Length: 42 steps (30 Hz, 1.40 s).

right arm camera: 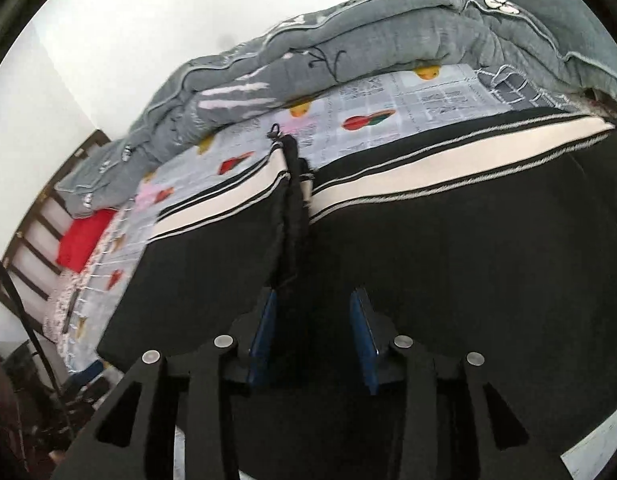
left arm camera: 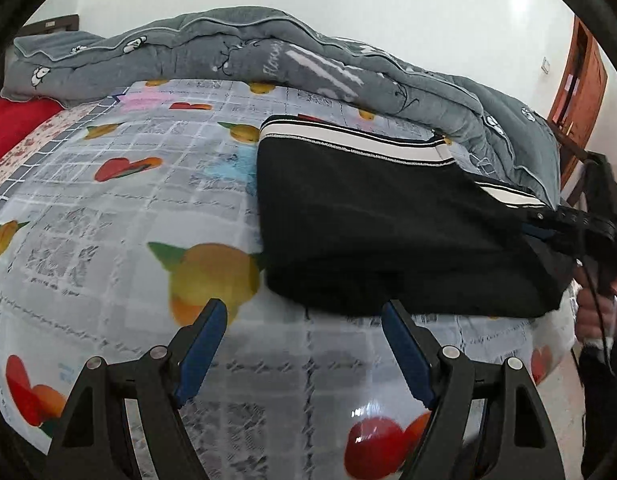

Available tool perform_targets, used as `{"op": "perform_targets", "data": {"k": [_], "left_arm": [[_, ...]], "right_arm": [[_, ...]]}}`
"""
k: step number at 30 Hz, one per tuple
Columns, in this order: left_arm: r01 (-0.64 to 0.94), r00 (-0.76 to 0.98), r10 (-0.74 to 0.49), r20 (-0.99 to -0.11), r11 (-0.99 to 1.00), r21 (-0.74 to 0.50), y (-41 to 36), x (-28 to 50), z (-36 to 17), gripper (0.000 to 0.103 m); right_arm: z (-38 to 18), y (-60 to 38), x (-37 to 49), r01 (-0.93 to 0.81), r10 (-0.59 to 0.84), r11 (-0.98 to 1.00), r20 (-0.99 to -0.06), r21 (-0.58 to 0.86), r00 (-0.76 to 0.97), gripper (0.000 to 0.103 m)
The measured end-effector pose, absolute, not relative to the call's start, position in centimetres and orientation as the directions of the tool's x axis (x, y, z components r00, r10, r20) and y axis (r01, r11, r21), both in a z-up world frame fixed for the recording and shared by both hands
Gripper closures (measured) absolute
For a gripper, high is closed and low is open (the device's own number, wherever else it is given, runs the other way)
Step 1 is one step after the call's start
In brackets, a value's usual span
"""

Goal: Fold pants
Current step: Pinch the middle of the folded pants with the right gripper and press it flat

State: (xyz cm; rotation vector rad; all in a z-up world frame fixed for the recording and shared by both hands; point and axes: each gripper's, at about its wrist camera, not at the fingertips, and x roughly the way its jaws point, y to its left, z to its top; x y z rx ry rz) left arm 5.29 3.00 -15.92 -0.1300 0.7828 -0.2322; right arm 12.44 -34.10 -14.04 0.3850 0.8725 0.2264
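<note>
The black pants (left arm camera: 380, 232) with a black-and-white striped waistband (left arm camera: 348, 142) lie folded on the fruit-print bed sheet (left arm camera: 108, 208). My left gripper (left arm camera: 304, 316) is open and empty, just in front of the pants' near edge. My right gripper (left arm camera: 548, 220) shows at the right side of the pants, its blue pad against the fabric. In the right wrist view the right gripper (right arm camera: 314, 300) has its jaws partly apart with black pants fabric (right arm camera: 448, 280) between and around the pads (right arm camera: 362, 320); whether it pinches the cloth is unclear. The waistband (right arm camera: 428, 176) lies beyond.
A rumpled grey quilt (left arm camera: 268, 52) runs along the far side of the bed. A red pillow (left arm camera: 8, 128) lies at the far left. A wooden door (left arm camera: 580, 92) stands at the right. A dark slatted headboard (right arm camera: 32, 240) shows at left in the right wrist view.
</note>
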Motion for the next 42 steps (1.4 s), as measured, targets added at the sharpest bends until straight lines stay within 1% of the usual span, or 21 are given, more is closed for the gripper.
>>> {"op": "perform_targets", "data": {"k": [3, 4, 6, 7, 9, 12, 14, 17, 19, 21, 22, 23, 25, 27, 29, 31, 34, 36, 38, 41, 42], "left_arm": [[0.153, 0.686, -0.245, -0.685, 0.969, -0.194, 2.1, 6.5, -15.8, 0.024], [0.138, 0.687, -0.208, -0.697, 0.978, -0.156, 1.7, 6.9, -15.9, 0.024], [0.078, 0.671, -0.071, -0.738, 0.997, -0.025, 1.0, 7.9, -16.7, 0.023], [0.069, 0.67, -0.048, -0.741, 0.998, -0.002, 1.1, 8.1, -16.9, 0.022], [0.061, 0.682, -0.079, -0.727, 0.997, -0.051, 1.8, 7.9, -16.8, 0.022], [0.043, 0.686, -0.103, -0.721, 0.994, -0.101, 2.5, 7.8, -16.8, 0.022], [0.044, 0.686, -0.094, -0.722, 0.995, -0.088, 2.5, 7.8, -17.0, 0.022], [0.054, 0.691, -0.088, -0.717, 0.996, -0.071, 2.4, 7.5, -17.1, 0.022], [0.057, 0.693, -0.102, -0.714, 0.995, -0.087, 2.9, 7.7, -17.0, 0.022], [0.049, 0.697, -0.093, -0.711, 0.995, -0.082, 3.3, 7.7, -17.1, 0.021], [0.048, 0.699, -0.088, -0.709, 0.996, -0.076, 3.3, 7.7, -17.1, 0.02], [0.05, 0.701, -0.085, -0.708, 0.996, -0.07, 3.4, 7.7, -17.2, 0.019], [0.04, 0.706, -0.067, -0.705, 0.998, -0.055, 3.4, 7.8, -17.3, 0.018], [-0.002, 0.721, -0.05, -0.692, 0.997, -0.074, 4.0, 7.9, -17.2, 0.018], [-0.021, 0.724, -0.062, -0.687, 0.993, -0.112, 4.8, 7.9, -17.2, 0.017], [-0.026, 0.729, -0.075, -0.68, 0.99, -0.136, 5.5, 7.8, -17.2, 0.017], [-0.012, 0.729, -0.069, -0.681, 0.993, -0.114, 5.2, 7.6, -17.3, 0.017], [-0.011, 0.728, -0.058, -0.683, 0.995, -0.096, 4.9, 7.6, -17.5, 0.017], [-0.016, 0.725, -0.045, -0.688, 0.996, -0.083, 4.7, 7.8, -17.5, 0.017], [-0.01, 0.712, -0.041, -0.701, 0.998, -0.067, 4.7, 7.8, -17.4, 0.017], [-0.006, 0.709, -0.044, -0.704, 0.998, -0.069, 4.8, 7.7, -17.4, 0.017]], "right_arm": [[-14.3, -34.1, 12.7, -0.021, 0.34, 0.908, -0.706, 0.419, 0.621, 0.063], [-14.2, -34.4, 12.3, -0.017, 0.339, 0.906, -0.7, 0.423, 0.629, 0.063], [-13.7, -35.1, 11.9, -0.02, 0.362, 0.89, -0.677, 0.456, 0.641, 0.063], [-13.5, -35.4, 11.6, -0.017, 0.366, 0.884, -0.668, 0.468, 0.648, 0.06], [-13.2, -35.4, 11.3, -0.027, 0.367, 0.885, -0.662, 0.464, 0.654, 0.054], [-13.4, -34.1, 11.4, -0.072, 0.368, 0.901, -0.67, 0.427, 0.644, 0.054], [-13.9, -33.2, 11.8, -0.091, 0.384, 0.9, -0.677, 0.427, 0.628, 0.054], [-15.8, -31.5, 13.6, -0.094, 0.409, 0.894, -0.715, 0.438, 0.567, 0.054], [-17.3, -30.6, 14.6, -0.062, 0.379, 0.907, -0.746, 0.416, 0.547, 0.053], [-17.3, -29.6, 14.5, -0.07, 0.335, 0.929, -0.742, 0.364, 0.58, 0.052], [-17.2, -29.2, 14.5, -0.071, 0.316, 0.938, -0.748, 0.34, 0.584, 0.068], [-16.9, -28.9, 14.3, -0.081, 0.304, 0.944, -0.745, 0.321, 0.594, 0.078], [-15.4, -29.5, 13.5, -0.14, 0.351, 0.929, -0.694, 0.343, 0.628, 0.082], [-14.0, -30.3, 12.7, -0.153, 0.388, 0.909, -0.653, 0.388, 0.651, 0.083], [-12.7, -30.8, 11.8, -0.168, 0.419, 0.891, -0.621, 0.421, 0.662, 0.085], [-11.5, -31.0, 10.3, -0.195, 0.422, 0.892, -0.595, 0.409, 0.684, 0.085], [-11.8, -31.4, 8.8, -0.185, 0.395, 0.906, -0.6, 0.382, 0.696, 0.085], [-13.6, -31.7, 8.4, -0.161, 0.373, 0.917, -0.64, 0.365, 0.672, 0.085], [-15.9, -32.1, 8.9, -0.121, 0.368, 0.917, -0.688, 0.38, 0.626, 0.082], [-16.2, -33.0, 8.2, -0.126, 0.397, 0.902, -0.677, 0.413, 0.619, 0.079], [-15.8, -33.3, 7.9, -0.128, 0.405, 0.897, -0.669, 0.424, 0.623, 0.074]]}}
